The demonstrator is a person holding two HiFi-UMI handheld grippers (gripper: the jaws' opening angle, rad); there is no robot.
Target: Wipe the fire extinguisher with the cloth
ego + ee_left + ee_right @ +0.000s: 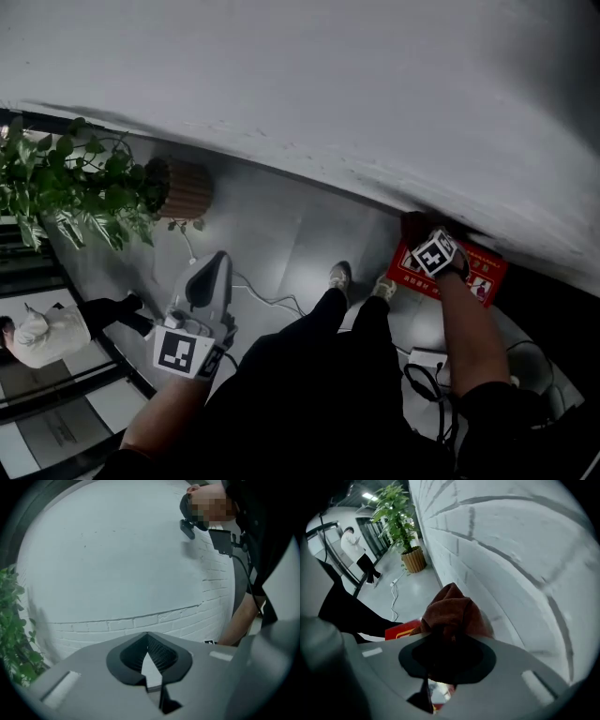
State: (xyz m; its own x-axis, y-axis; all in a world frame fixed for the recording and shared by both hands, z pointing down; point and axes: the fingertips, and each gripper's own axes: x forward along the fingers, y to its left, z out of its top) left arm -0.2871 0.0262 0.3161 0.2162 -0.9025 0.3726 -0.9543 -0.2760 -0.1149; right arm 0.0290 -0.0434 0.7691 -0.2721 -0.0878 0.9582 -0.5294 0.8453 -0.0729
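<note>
Right now my right gripper point(447, 638) is squeezing a brown cloth point(452, 609), all bunched up between its jaws. It hangs just over the red fire extinguisher box point(483, 278), which sits on the floor against the white brick wall point(375, 94). I can't see the extinguisher itself. My left gripper point(147, 635) is closed with nothing in it, well away from the box.

Office-style corridor, white brick wall point(328, 84), polished grey floor point(281, 239), potted plant point(66, 183), ceiling strip lights point(371, 497), glass doors point(377, 537) beyond
</note>
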